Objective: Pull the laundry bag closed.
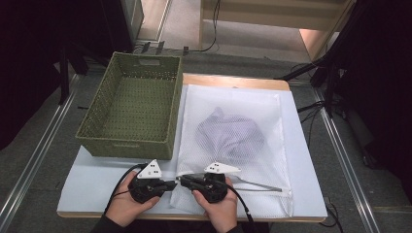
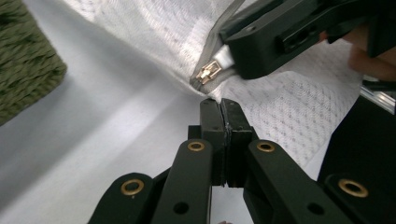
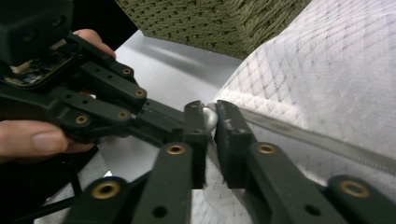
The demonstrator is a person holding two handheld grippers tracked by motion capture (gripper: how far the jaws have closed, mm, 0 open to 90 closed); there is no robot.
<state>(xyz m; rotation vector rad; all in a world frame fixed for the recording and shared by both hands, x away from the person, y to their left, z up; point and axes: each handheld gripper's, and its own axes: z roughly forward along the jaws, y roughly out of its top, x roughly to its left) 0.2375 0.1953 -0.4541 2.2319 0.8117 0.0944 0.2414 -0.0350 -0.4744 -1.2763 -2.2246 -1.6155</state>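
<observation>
Left gripper [image 1: 171, 184] fingers pinch the mesh bag [image 1: 233, 145] corner; right gripper [image 1: 180, 179] fingers pinch the zipper pull [image 2: 208, 72], zipper running right.

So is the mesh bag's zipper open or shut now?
Shut: the slider sits at the bag's corner, zipper teeth meshed along the edge.

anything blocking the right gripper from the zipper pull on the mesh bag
Nothing visible does. The right gripper is already shut on the zipper pull at the mesh laundry bag corner, and the left gripper, shut, pinches the bag's edge beside it.
</observation>
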